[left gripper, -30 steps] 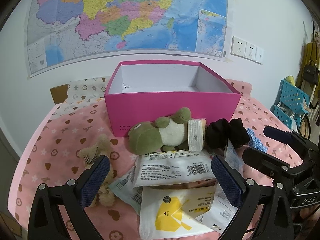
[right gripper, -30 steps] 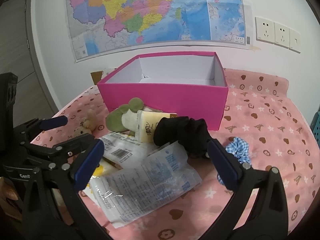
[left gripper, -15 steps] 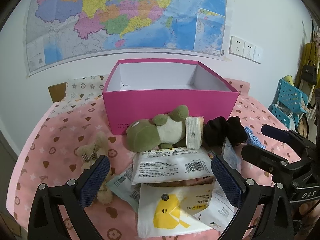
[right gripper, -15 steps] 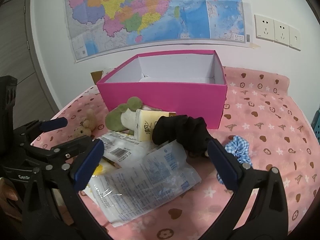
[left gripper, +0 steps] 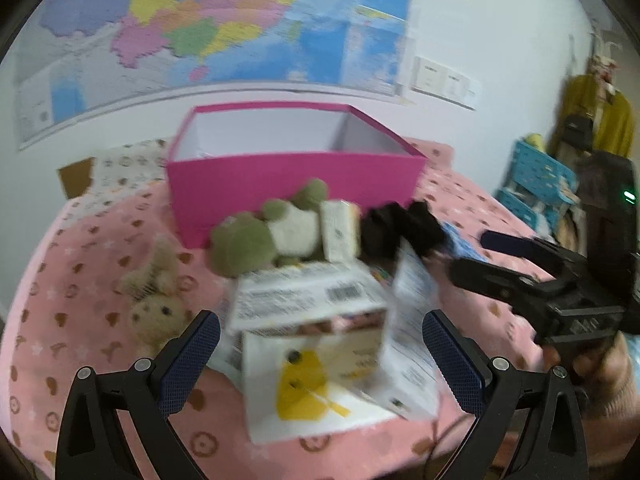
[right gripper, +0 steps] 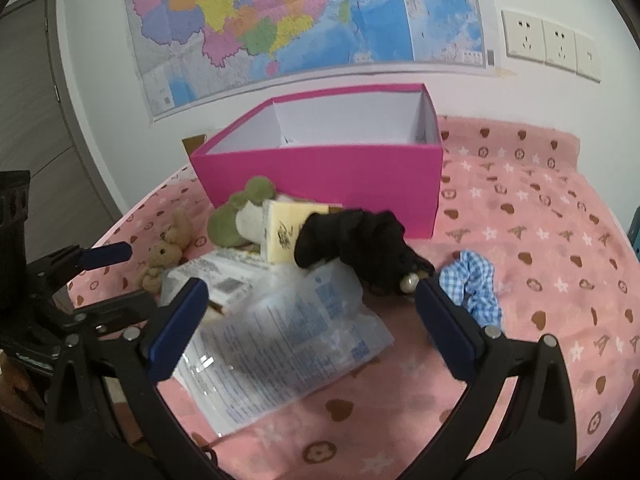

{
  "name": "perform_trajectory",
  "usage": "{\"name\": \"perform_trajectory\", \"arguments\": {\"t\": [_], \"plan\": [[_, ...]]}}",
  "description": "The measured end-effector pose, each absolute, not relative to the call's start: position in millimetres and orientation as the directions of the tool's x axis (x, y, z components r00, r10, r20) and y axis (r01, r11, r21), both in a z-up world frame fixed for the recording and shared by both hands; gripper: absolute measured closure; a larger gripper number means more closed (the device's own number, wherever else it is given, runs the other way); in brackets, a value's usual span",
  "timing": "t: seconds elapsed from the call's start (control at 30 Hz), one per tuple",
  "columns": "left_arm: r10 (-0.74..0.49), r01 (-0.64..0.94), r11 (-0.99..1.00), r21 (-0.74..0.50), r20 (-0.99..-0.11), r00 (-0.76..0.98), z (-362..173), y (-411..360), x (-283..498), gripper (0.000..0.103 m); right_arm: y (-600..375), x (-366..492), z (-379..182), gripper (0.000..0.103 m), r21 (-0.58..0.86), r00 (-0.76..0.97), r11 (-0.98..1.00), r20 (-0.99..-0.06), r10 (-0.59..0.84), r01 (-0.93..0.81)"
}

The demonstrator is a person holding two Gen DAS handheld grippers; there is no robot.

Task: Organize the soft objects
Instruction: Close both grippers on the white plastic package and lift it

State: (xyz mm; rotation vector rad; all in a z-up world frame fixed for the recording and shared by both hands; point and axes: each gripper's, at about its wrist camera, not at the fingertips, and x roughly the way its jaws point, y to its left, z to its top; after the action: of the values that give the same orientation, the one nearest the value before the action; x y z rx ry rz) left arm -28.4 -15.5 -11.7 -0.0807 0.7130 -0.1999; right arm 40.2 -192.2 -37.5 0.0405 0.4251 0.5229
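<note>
An open pink box (left gripper: pixel 296 184) (right gripper: pixel 332 176) stands at the back of the pink-covered table. In front of it lies a pile: a green plush toy (left gripper: pixel 256 236) (right gripper: pixel 236 220), a small tan teddy (left gripper: pixel 156 300) (right gripper: pixel 164 256), a black fabric piece (left gripper: pixel 400 228) (right gripper: pixel 360 248), a blue checked scrunchie (right gripper: pixel 472 284), and several plastic tissue packs (left gripper: pixel 312 300) (right gripper: pixel 280 340). My left gripper (left gripper: pixel 320 356) is open and empty above the yellow-marked pack (left gripper: pixel 312 384). My right gripper (right gripper: pixel 312 320) is open and empty above the clear pack. The left wrist view is blurred.
A map hangs on the wall behind the box (right gripper: pixel 304 20). Wall sockets (right gripper: pixel 548 40) are to the right. A blue plastic rack (left gripper: pixel 536 184) and hanging bags stand off the table's right side. A door is at far left (right gripper: pixel 36 120).
Both grippers have moved forward and lower toward the pile, so the packs and toys look larger. The left view is now motion-blurred. Nothing has been taken hold of.
</note>
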Motion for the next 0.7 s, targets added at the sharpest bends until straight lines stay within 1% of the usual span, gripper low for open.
{"name": "perform_trajectory", "arguments": {"t": [0.17,0.23,0.27,0.3,0.33,0.37,0.4,0.43,0.5,0.67,0.7], "plan": [[-0.345,0.282,0.937,-0.207,-0.683,0.644,-28.4,-31.4,-31.0,0.000,-201.6,47.1,-52.3,0.000,0.196,0.726,0.838,-0.425,0.541,-0.509],[-0.367,0.318,0.925,-0.209,-0.711,0.600,-37.6,-41.7,-30.3,0.000,-204.5,53.7,-58.9,0.000,0.226,0.703,0.826,-0.438,0.560,-0.516],[-0.373,0.331,0.920,-0.208,-0.723,0.582,-41.0,-46.6,-30.3,0.003,-204.9,55.6,-61.3,0.002,0.235,0.696,0.821,-0.440,0.567,-0.520],[-0.372,0.344,0.918,-0.198,-0.732,0.571,-44.3,-52.6,-30.6,0.007,-206.3,59.0,-63.4,0.003,0.249,0.686,0.814,-0.442,0.577,-0.524],[-0.376,0.356,0.914,-0.195,-0.738,0.561,-46.4,-56.4,-30.5,0.009,-207.7,63.6,-65.6,0.003,0.268,0.674,0.806,-0.446,0.589,-0.528],[-0.379,0.364,0.911,-0.194,-0.744,0.550,-48.4,-59.2,-29.7,0.015,-208.4,67.2,-67.2,0.003,0.282,0.664,0.800,-0.449,0.598,-0.530],[-0.379,0.367,0.909,-0.196,-0.753,0.538,-51.1,-62.0,-27.7,0.025,-208.4,70.7,-68.3,0.003,0.294,0.653,0.792,-0.450,0.609,-0.536],[-0.385,0.369,0.907,-0.203,-0.755,0.531,-52.1,-62.7,-26.3,0.030,-208.3,74.3,-69.5,0.003,0.307,0.641,0.781,-0.448,0.623,-0.545],[-0.395,0.368,0.904,-0.219,-0.759,0.517,-54.7,-63.8,-23.1,0.052,-206.9,81.7,-71.7,0.003,0.322,0.621,0.765,-0.450,0.642,-0.558],[-0.404,0.336,0.908,-0.251,-0.737,0.542,-51.1,-50.8,-18.0,0.066,-209.4,99.6,-74.0,0.003,0.346,0.599,0.753,-0.459,0.656,-0.560],[-0.414,0.327,0.906,-0.270,-0.729,0.545,-49.1,-45.1,-17.4,0.067,-210.4,104.0,-75.2,0.003,0.355,0.590,0.748,-0.462,0.662,-0.561]]}}
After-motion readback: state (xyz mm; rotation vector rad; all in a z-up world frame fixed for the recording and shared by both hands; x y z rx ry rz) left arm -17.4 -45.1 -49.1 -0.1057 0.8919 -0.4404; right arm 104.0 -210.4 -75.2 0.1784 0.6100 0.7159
